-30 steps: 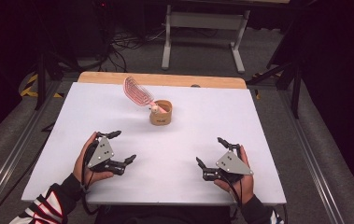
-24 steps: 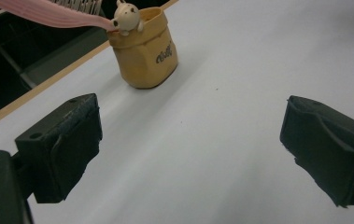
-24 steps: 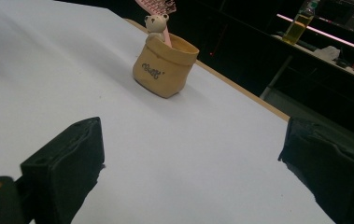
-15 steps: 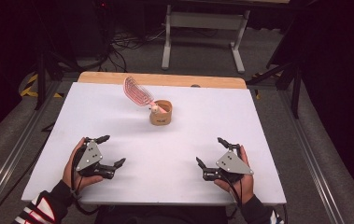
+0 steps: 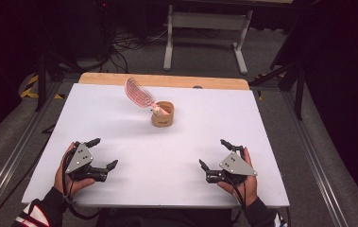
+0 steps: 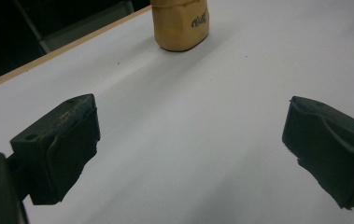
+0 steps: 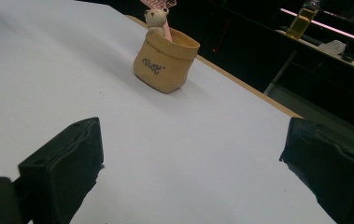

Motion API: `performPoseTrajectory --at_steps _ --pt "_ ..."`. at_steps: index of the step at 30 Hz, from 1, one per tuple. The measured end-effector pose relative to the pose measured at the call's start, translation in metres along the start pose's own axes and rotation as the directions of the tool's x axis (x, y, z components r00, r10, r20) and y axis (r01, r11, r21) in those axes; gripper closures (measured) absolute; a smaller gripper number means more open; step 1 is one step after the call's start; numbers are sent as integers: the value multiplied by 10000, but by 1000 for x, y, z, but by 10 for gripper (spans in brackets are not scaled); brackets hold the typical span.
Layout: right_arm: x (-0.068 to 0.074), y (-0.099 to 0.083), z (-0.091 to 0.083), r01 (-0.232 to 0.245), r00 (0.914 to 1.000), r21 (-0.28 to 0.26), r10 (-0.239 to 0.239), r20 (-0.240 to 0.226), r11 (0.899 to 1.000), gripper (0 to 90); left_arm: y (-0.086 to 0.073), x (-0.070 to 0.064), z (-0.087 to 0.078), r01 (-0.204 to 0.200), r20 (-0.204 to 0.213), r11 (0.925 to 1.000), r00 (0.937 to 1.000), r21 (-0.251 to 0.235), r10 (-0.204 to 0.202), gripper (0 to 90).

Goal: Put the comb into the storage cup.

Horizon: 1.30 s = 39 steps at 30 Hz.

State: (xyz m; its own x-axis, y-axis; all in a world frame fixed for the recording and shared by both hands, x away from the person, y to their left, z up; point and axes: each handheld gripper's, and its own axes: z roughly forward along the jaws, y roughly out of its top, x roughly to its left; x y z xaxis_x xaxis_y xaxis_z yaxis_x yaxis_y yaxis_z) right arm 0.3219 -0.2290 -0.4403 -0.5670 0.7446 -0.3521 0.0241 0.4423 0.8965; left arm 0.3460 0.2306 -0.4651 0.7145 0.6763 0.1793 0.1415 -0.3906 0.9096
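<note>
Two grippers rest low on the white table [image 5: 120,123], both well short of the tan pouch [image 5: 162,115]: the left gripper [image 5: 102,154] and the right gripper [image 5: 213,153] each stand with jaws spread wide and nothing between them. A pink fan [image 5: 138,92] with a small bear on its handle leans out of the pouch, which stands upright toward the table's far edge.

White rectangular table [image 5: 167,142], pale wood strip along its far edge. Small tan pouch-shaped holder [image 5: 162,115] stands upright just beyond table centre; a pink ribbed paddle-shaped fan [image 5: 136,91] sticks out of it, leaning up and left. Left gripper [image 5: 102,154] near the front left corner, held in a hand, grey 3-cornered plate on top, its 2 black fingers [image 5: 93,141] spread apart, nothing between. Right gripper [image 5: 213,154] near the front right, likewise held, fingers [image 5: 225,143] spread, nothing between. Both well apart from the holder. Grey floor, cables and a metal frame behind.
</note>
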Motion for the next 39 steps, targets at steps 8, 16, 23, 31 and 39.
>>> performPoseTrajectory --at_steps 8,16,23,31,39 --pt "1 -1 0 127 9999 194 -126 -33 9997 56 2 -1 0 -51 30 10000 10000 -28 51 48" --pt "3 1 0 136 9999 219 -137 23 9997 56 1 -2 -2 -114 53 9999 9999 -87 114 47" --pt "2 1 1 103 9999 202 -105 106 9997 56 1 -1 -1 -85 80 9999 9999 -104 86 47" --pt "1 0 3 133 9997 197 -136 179 9997 56 1 1 -2 -10 57 9999 10000 -121 11 41" --pt "0 -1 2 19 9992 197 -27 394 9998 56 2 3 2 191 -177 9998 9997 -27 -191 45"
